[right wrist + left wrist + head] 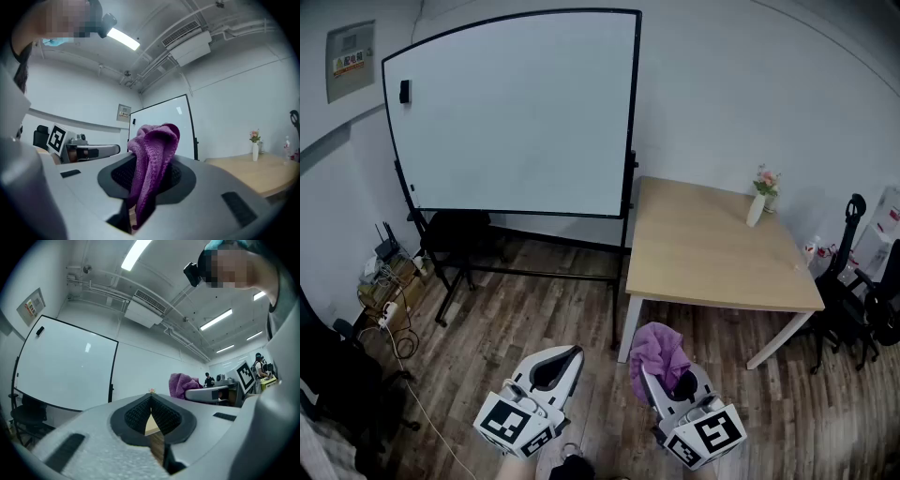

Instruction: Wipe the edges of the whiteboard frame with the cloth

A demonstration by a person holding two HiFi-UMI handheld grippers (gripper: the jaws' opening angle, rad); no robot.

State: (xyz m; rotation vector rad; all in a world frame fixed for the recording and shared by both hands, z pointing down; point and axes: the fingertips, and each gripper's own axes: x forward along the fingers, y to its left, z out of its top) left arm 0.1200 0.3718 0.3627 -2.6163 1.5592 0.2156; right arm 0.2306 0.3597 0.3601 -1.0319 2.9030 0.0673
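Purple cloth (658,347) is what draws my eye in the head view: it is bunched at the tip of the right gripper (654,377), low in the picture over the wooden floor (534,309) and just in front of the near corner of the light wood table (703,244). The left gripper (570,354) hangs beside it, apart from it, with nothing at its tip. The whiteboard (516,112) stands on its stand against the far wall, well apart from both grippers, and its black frame (634,112) runs down the right edge just beside the table's back corner. A small black block (404,91) sits near the board's upper left corner, and a white vase of flowers (757,208) stands on the far side of the table. In the left gripper view I see the two dark pads pressed together at their tips with nothing between them, only a sliver of table and floor showing through the gap lower down. The whiteboard (61,366) rises to the left, and the cloth (183,384) shows at the right on the other gripper. In the right gripper view the jaws pinch the cloth (152,164), which stands up in a fold between the pads and also trails down through them. The whiteboard (164,126) is far behind it, and the table (248,171) lies off to the right.
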